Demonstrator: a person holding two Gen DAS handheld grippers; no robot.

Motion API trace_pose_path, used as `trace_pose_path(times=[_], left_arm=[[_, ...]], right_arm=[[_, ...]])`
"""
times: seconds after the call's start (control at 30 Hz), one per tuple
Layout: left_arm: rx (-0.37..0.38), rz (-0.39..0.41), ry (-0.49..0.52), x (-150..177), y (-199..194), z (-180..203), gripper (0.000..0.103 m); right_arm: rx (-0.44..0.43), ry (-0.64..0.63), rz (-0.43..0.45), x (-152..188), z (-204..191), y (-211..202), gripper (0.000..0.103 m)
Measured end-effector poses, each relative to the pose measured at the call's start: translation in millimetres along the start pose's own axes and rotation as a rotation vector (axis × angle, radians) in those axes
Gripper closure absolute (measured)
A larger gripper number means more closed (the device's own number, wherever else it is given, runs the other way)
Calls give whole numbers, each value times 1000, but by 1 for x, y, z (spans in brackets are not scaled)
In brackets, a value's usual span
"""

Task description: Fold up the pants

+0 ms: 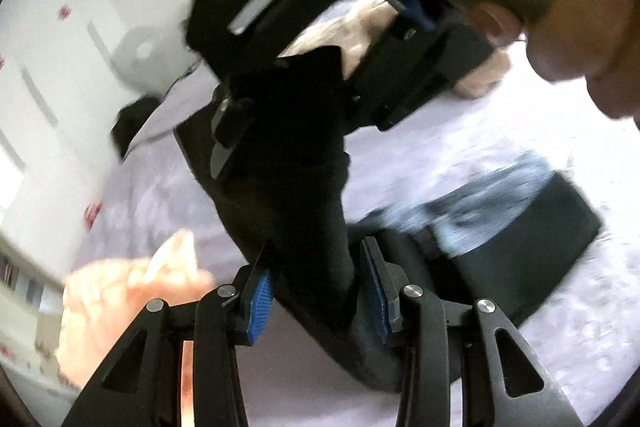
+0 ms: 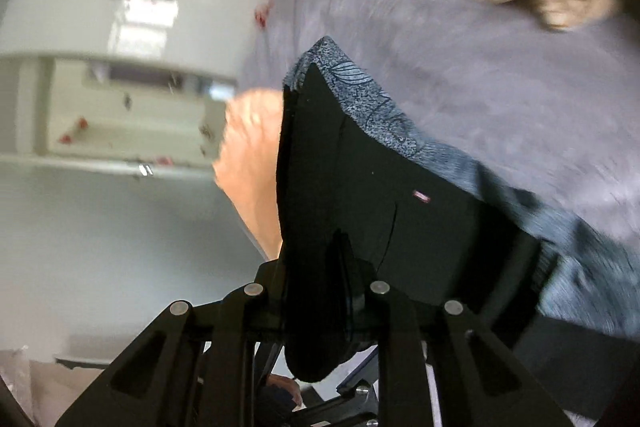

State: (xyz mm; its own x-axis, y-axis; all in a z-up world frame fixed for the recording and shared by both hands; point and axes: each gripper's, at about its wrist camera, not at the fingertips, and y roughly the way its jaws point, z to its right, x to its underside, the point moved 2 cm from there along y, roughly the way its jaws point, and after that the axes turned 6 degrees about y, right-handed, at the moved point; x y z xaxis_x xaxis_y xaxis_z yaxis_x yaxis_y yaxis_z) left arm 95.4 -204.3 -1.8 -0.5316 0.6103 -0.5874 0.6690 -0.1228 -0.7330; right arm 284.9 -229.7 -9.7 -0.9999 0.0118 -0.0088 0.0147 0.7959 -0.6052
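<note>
From the left wrist camera, the left gripper [image 1: 316, 287] has its jaws set narrowly around a bunched strip of the black pants [image 1: 296, 163], the blue pads [image 1: 260, 303] pressing the cloth from both sides. The pants rise from the jaws as a dark, twisted band toward the right gripper [image 1: 404, 79], which holds the far end up over the bed [image 1: 520, 131]. A folded dark garment [image 1: 520, 227] with a blue patterned layer lies to the right on the grey-lilac sheet, a peach cloth [image 1: 128, 299] at near left, a cream one [image 1: 360, 23] farther off. The view is blurred.

From the right wrist camera, the right gripper's [image 2: 320, 311] jaws are closed on a thick fold of the pants [image 2: 380, 187], which spread upward as a flat black panel with a blue patterned edge.
</note>
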Motion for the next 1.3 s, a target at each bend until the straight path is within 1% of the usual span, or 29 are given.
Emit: trace_pose_path(times=[0.1,0.17,0.23,0.3,0.33,0.43,0.57,0.67,0.7,0.73,0.8,0.87,0.9,0.97,1.0,1.07,1.13,1.23,1.3], left_arm=[[63,36,56,-25,-7,41,62],[113,55,108,-40,-8,77,62],[150,55,165,-48,-5,113,62],[183,42,208,-49,1,143,62],[198,32,228,-49,6,157,62],[234,-28,301,-38,25,208,62],[266,-103,353,-21,47,247,62],[250,-127,385,-12,58,263,62],[243,-122,390,-11,59,264,60],[245,-122,391,-10,58,263,56],[280,-138,386,-10,54,260,29],[296,-135,370,-12,43,253,28],[307,-129,366,-13,36,246,28],[317,-120,347,-14,25,232,28],[318,-119,326,-15,20,221,28],[303,-127,284,-14,16,199,28],[267,-153,248,-13,19,177,28],[215,-212,182,-6,30,148,28],[194,-268,109,-1,41,127,28]], right_arm=[[-31,46,108,27,35,-60,82],[-43,82,165,45,61,-91,81],[-56,137,222,65,97,-121,81],[-67,196,258,81,133,-139,81],[-68,220,267,86,148,-143,81],[-69,317,277,111,212,-144,81],[-48,416,251,133,278,-125,80],[-41,451,239,143,303,-117,78],[-53,462,244,145,309,-119,78],[-60,464,249,145,310,-120,78],[-52,459,244,145,305,-121,74],[-27,448,239,149,301,-125,66],[-7,447,238,149,299,-128,64],[14,451,247,150,292,-135,55],[32,456,260,153,290,-139,53],[70,465,283,160,287,-147,53],[90,478,313,169,288,-155,53],[113,496,351,184,286,-163,53],[138,494,368,189,283,-165,53]])
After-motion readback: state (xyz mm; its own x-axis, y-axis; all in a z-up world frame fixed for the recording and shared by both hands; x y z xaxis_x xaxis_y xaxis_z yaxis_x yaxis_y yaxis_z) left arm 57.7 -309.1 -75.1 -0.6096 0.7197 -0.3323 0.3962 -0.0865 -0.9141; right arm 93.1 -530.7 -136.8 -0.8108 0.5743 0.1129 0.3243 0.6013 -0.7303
